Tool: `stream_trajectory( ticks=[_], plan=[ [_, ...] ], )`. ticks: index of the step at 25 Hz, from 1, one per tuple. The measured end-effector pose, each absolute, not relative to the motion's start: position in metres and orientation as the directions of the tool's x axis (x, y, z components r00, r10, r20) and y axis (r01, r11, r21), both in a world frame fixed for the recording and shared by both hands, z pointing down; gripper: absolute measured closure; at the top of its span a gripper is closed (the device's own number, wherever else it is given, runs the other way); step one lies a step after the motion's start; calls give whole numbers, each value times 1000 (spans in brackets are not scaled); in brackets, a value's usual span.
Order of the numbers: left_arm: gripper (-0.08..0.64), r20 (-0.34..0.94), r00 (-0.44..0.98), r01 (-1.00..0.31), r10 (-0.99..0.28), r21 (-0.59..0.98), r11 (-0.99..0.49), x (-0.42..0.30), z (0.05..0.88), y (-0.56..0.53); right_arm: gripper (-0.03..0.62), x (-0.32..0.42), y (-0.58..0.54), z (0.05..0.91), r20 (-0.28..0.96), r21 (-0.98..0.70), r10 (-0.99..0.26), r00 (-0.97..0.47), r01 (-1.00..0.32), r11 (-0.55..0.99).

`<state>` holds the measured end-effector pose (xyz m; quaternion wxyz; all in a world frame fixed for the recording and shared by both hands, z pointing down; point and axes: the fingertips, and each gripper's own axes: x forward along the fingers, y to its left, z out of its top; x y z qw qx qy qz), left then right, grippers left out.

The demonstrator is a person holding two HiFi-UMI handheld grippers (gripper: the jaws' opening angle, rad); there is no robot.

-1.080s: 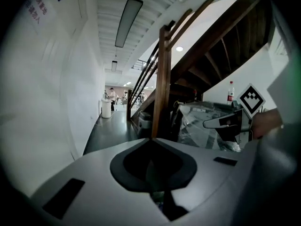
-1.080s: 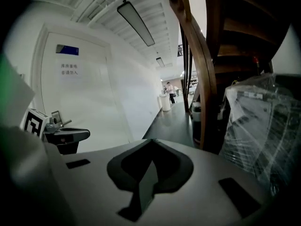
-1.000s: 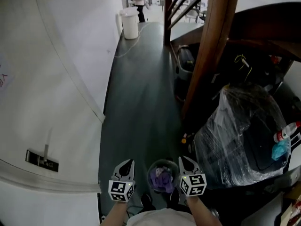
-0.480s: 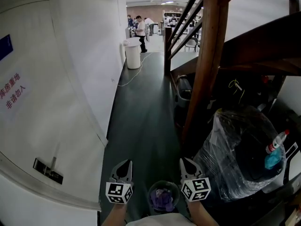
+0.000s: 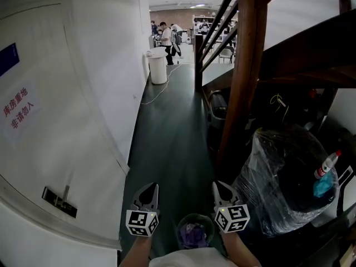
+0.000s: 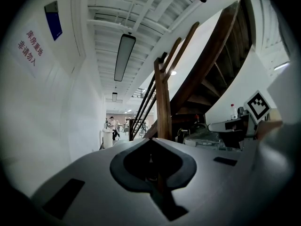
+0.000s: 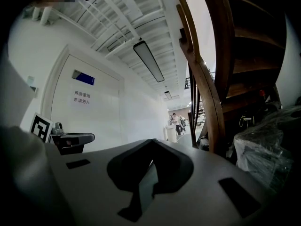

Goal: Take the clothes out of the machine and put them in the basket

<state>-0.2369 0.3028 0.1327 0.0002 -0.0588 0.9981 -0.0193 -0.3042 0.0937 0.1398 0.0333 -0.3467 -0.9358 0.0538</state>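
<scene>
In the head view my left gripper (image 5: 149,187) and right gripper (image 5: 219,185) are held side by side low in the frame, pointing level down a dark-floored corridor. Both are shut with nothing between the jaws. Below and between them sits a small round container (image 5: 194,222) with purple cloth (image 5: 194,235) in it, close to the person's body. The left gripper (image 6: 151,140) shows its tips closed together in the left gripper view, and the right gripper (image 7: 151,141) does the same in the right gripper view. No machine shows in any view.
A white door (image 5: 50,149) with a handle (image 5: 58,201) and a sign is on the left. A wooden stair post (image 5: 242,77) rises at the right. Beside it stands a bulky plastic-wrapped object (image 5: 283,177). A white bin (image 5: 158,67) and people (image 5: 165,35) are far down the corridor.
The head view has tipped up, showing more of the corridor and door. The round container has slid toward the bottom edge. Both grippers stay shut and side by side.
</scene>
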Motion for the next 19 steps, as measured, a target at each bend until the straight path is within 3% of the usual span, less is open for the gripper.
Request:
stream_trajectory(
  ticks=[19],
  plan=[
    [538,31,-993,-112,-111,-33,993,-238,142,304,586,-300,98,144,35,-130,656,-754,648,751]
  ],
)
